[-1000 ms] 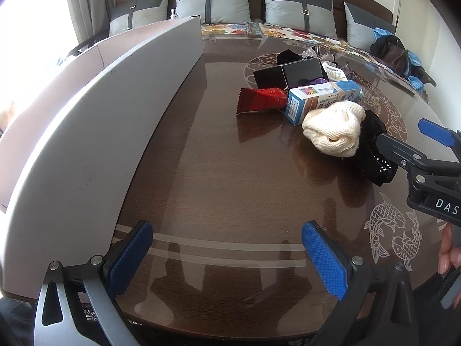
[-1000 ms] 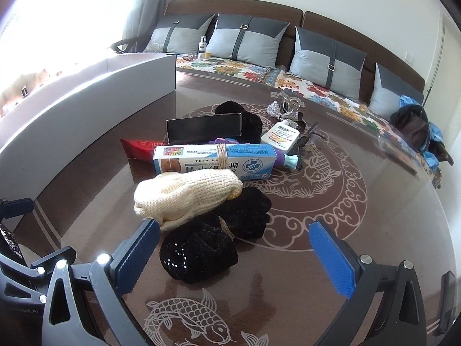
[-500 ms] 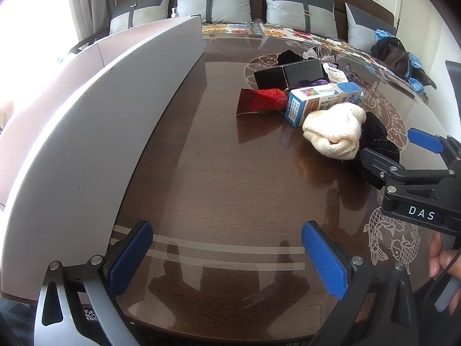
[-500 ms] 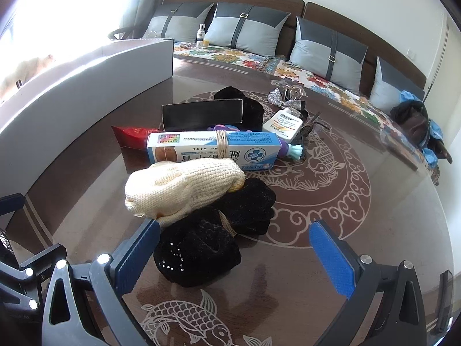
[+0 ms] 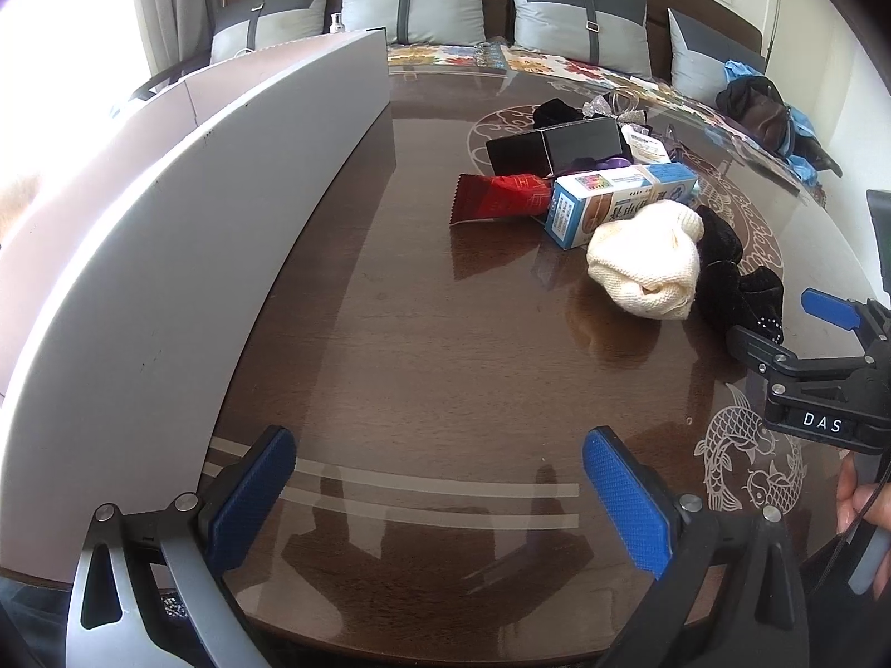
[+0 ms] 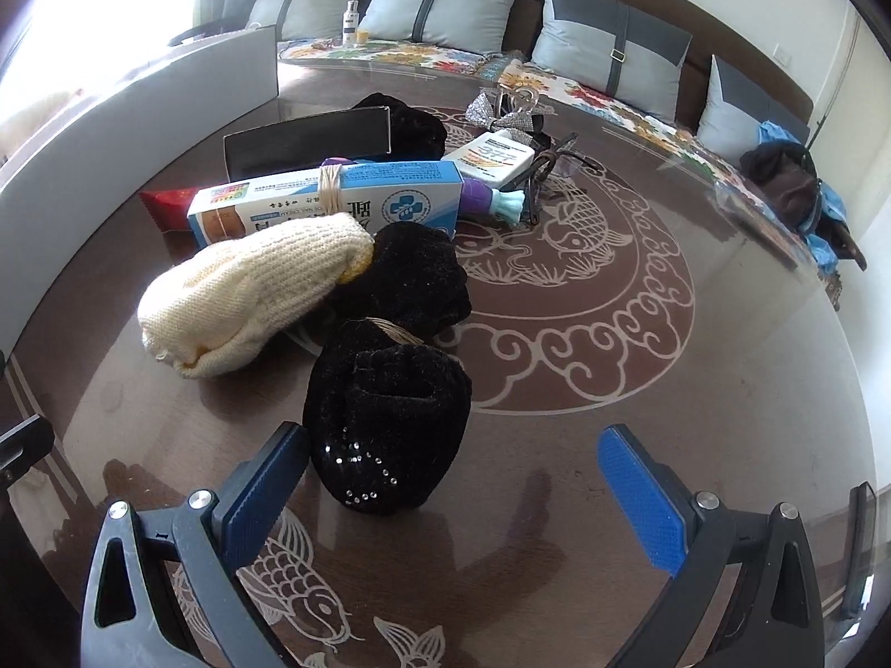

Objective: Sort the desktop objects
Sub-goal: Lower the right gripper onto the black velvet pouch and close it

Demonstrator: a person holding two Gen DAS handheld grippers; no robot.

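A pile of objects lies on the brown glass-topped table (image 5: 423,345): a cream knitted hat (image 6: 250,289), a black sequinned velvet pouch (image 6: 390,423), a second black velvet piece (image 6: 417,278), a blue-and-white box (image 6: 334,200), a red packet (image 5: 495,197), a black box (image 6: 306,139) and a white bottle (image 6: 493,158). My right gripper (image 6: 456,495) is open and empty, its left pad just beside the sequinned pouch; it also shows in the left wrist view (image 5: 791,323). My left gripper (image 5: 440,490) is open and empty over bare table near the front edge.
A long grey-white panel (image 5: 195,234) stands along the table's left side. Glasses (image 6: 551,167) and a silver bow (image 6: 490,111) lie behind the pile. A sofa with grey cushions (image 5: 412,5) runs behind the table, with dark and blue clothing (image 6: 791,183) at the right.
My right gripper has moved forward toward the pile; the sequinned pouch is now near its left pad. The left gripper has stayed nearly still.
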